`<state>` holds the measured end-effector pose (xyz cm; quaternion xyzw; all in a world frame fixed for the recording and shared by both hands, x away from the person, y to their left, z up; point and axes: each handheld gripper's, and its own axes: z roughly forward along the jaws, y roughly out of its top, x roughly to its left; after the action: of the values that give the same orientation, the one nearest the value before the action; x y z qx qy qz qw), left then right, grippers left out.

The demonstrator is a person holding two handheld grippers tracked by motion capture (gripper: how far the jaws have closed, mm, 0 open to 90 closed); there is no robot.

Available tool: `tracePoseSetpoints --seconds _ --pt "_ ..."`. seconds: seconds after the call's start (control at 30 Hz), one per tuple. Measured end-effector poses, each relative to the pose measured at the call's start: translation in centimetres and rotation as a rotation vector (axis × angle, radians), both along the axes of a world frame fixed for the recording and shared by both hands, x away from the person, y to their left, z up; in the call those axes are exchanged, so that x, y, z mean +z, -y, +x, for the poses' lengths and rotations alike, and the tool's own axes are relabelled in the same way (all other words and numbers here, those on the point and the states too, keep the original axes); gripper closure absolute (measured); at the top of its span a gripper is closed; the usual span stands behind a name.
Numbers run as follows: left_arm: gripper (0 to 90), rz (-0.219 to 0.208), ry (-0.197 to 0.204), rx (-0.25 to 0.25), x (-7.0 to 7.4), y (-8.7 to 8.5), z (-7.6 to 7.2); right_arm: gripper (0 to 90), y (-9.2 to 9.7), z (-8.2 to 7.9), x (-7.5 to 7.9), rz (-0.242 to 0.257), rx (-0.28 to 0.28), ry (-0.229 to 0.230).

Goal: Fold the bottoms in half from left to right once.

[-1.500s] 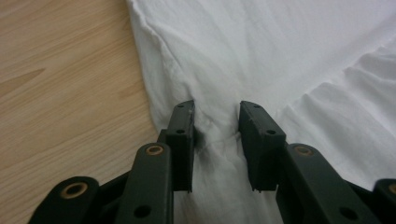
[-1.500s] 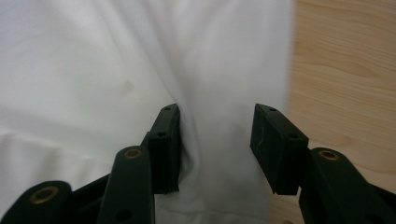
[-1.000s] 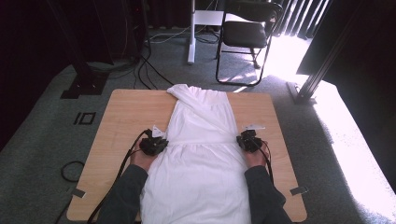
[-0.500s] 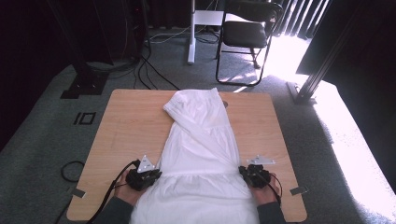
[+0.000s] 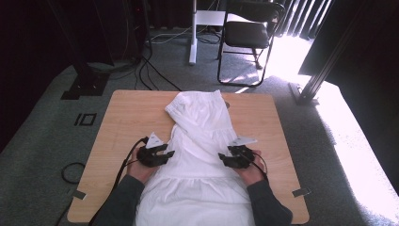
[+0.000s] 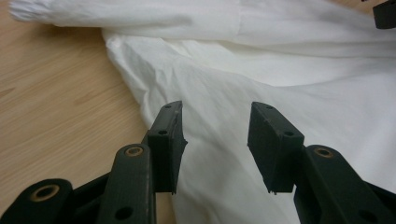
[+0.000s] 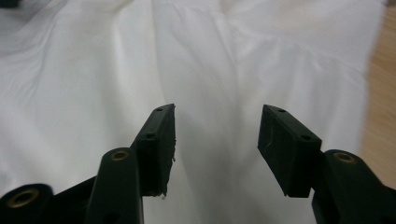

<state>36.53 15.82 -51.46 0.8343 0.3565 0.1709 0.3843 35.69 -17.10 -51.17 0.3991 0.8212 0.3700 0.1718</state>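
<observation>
Wooden table [image 5: 122,117], white garment [image 5: 202,141], left hand-held gripper [image 5: 162,154] and right hand-held gripper [image 5: 228,160] just opened, empty

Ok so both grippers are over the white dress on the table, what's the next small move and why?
Probably lower each gripper onto a side edge of the white dress and close. The left gripper and right gripper have just opened, with nothing pinched between their jaws, and the dress lies creased and skewed on the table.

A lab or studio-like recording room, judging by the grey carpet [image 5: 47,141], loose cables [image 5: 155,75] and stand bases beyond the wooden table [image 5: 122,117], a black folding chair [image 5: 249,33], dark curtains and taped floor marks.
</observation>
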Motion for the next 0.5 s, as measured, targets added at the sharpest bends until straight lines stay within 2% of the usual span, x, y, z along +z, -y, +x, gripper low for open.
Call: tracePoseSetpoints --seconds 0.1,0.17,0.23,0.27,0.3,0.33,0.37,0.43,0.5 --pt "57.6 0.044 -0.051 0.0 -1.8 0.8 1.2 37.8 -3.1 1.8 -0.9 -0.036 0.047 -0.016" --pt "58.3 0.08 -0.076 -0.006 -3.0 1.0 1.5 33.5 -4.8 2.6 -1.7 -0.084 0.056 -0.017" --pt "59.7 0.081 -0.07 0.0 -2.9 1.0 1.5 46.8 -5.5 3.4 -2.7 -0.185 0.028 0.0" --pt "62.1 0.09 -0.072 0.006 -2.8 1.0 1.5 52.7 -5.3 3.7 -2.9 -0.192 0.005 -0.004" --pt "63.5 0.09 -0.072 0.006 -2.8 1.0 1.5 52.7 -5.3 3.7 -2.9 -0.192 0.005 -0.004" --pt "63.5 0.097 -0.068 0.004 -2.9 0.9 1.4 64.4 -4.5 4.2 -3.0 -0.161 -0.019 -0.017" --pt "63.8 0.099 -0.067 0.003 -2.9 0.9 1.4 79.1 -2.3 5.0 -2.9 -0.102 -0.108 -0.041" --pt "64.2 0.1 -0.065 0.003 -2.9 0.9 1.4 84.6 0.0 5.4 -2.6 -0.054 -0.19 -0.033" --pt "64.5 0.099 -0.061 0.004 -2.9 1.0 1.4 84.8 2.1 5.7 -2.5 -0.012 -0.259 -0.034"
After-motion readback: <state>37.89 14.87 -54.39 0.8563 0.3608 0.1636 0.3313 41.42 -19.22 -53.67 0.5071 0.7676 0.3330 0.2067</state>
